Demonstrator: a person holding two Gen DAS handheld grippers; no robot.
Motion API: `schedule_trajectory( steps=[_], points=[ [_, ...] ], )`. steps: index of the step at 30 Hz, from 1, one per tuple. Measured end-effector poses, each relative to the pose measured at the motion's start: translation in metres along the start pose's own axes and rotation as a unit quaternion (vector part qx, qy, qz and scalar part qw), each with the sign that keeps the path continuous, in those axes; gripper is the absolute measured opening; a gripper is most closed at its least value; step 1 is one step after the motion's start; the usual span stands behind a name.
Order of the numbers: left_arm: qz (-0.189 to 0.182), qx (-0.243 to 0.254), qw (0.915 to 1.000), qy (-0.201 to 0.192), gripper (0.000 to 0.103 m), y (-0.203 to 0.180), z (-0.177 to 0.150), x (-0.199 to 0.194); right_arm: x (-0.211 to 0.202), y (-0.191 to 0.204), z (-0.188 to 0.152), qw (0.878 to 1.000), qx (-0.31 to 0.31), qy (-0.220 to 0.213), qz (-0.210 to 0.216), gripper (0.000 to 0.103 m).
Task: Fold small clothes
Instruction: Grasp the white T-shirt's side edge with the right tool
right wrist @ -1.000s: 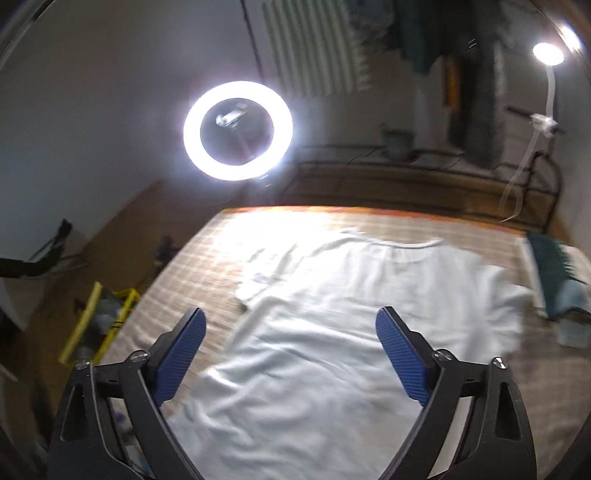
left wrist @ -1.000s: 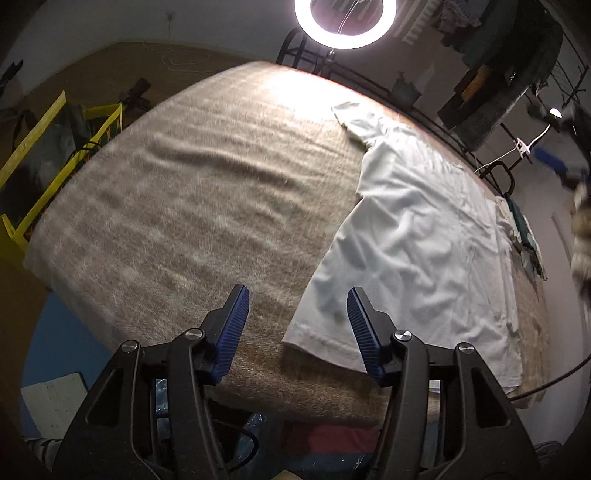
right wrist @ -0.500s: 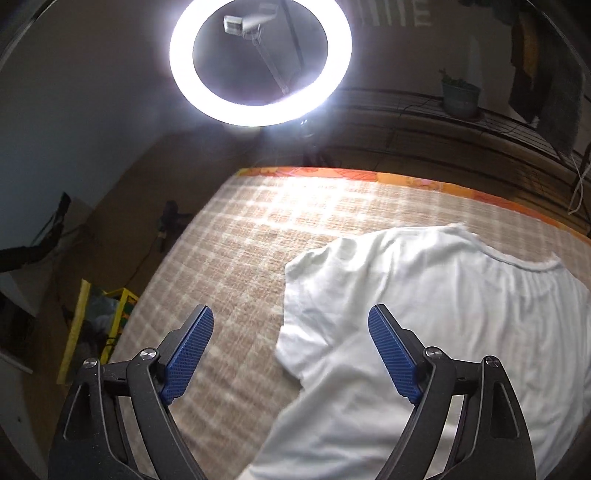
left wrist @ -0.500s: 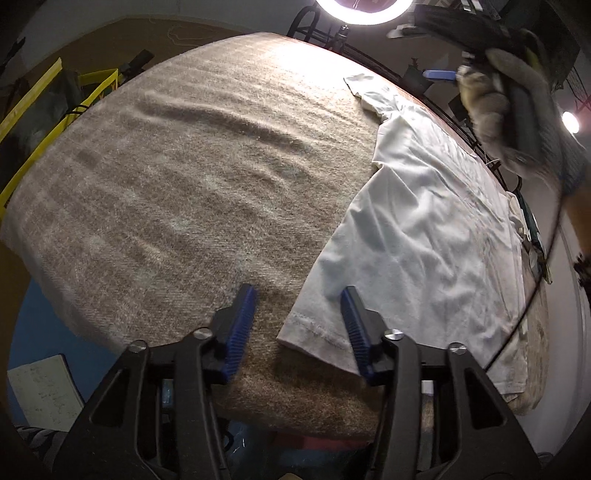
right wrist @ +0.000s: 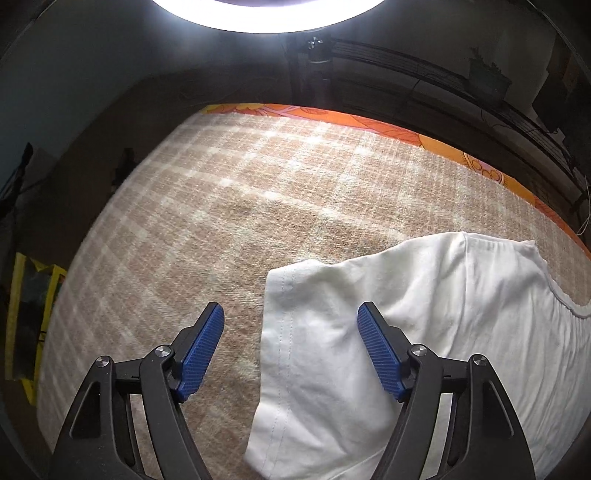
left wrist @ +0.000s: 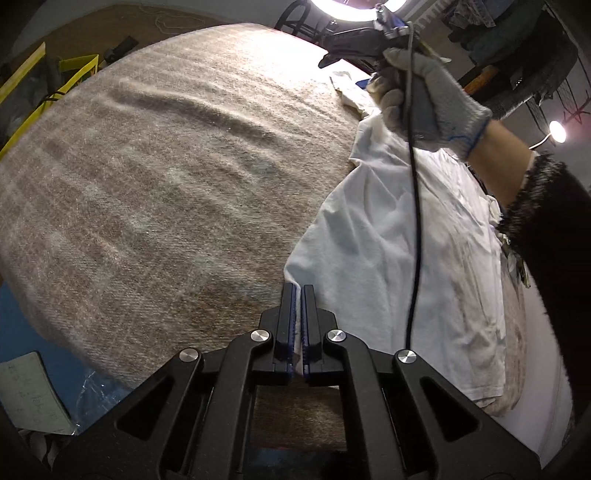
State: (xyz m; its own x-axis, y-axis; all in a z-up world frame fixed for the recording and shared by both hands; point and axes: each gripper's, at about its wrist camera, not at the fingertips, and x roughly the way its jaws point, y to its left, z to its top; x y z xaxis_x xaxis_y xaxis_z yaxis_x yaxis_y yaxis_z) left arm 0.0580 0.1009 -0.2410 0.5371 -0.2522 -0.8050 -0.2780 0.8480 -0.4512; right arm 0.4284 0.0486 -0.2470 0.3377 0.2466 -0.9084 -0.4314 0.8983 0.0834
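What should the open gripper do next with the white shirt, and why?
Probably close the right gripper on the sleeve of the white shirt. The left gripper is already shut on the bottom corner, while the right one is open with the sleeve's hem between its fingers, so both ends could then lift for a fold.

A lived-in room at home, set up for filming. A bed (right wrist: 258,206) with a checked blanket (left wrist: 166,184) over an orange floral sheet (right wrist: 406,134) stands under a ring light (right wrist: 266,14). Clothes (left wrist: 509,33) hang along the far wall.

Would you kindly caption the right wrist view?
Open right gripper poised over white T-shirt sleeve on plaid blanket.
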Motion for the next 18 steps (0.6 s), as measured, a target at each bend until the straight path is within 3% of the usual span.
schedule_trajectory(
  steps=[4, 7, 9, 11, 18],
  points=[
    [0.002, 0.013, 0.9999, -0.007, 0.0, -0.006, -0.001, -0.002, 0.004, 0.008, 0.002, 0.999, -0.038, -0.005, -0.021, 0.071],
    [0.001, 0.013, 0.9998, -0.012, 0.0, -0.01, -0.001, -0.003, 0.003, 0.011, 0.0, 0.996, -0.071, -0.012, -0.053, 0.037],
    [0.001, 0.019, 0.9997, -0.016, 0.0, -0.014, -0.002, -0.005, -0.001, 0.006, 0.001, 0.996, -0.07, -0.013, -0.05, 0.012],
    [-0.001, 0.025, 0.9995, -0.022, 0.0, -0.016, -0.003, -0.009, -0.004, -0.002, 0.004, 0.997, -0.058, -0.009, -0.043, 0.006],
    [-0.016, 0.064, 0.9966, -0.048, 0.0, -0.042, -0.01, -0.028, -0.034, -0.039, 0.009, 0.999, 0.011, -0.041, -0.004, 0.005]
  ],
)
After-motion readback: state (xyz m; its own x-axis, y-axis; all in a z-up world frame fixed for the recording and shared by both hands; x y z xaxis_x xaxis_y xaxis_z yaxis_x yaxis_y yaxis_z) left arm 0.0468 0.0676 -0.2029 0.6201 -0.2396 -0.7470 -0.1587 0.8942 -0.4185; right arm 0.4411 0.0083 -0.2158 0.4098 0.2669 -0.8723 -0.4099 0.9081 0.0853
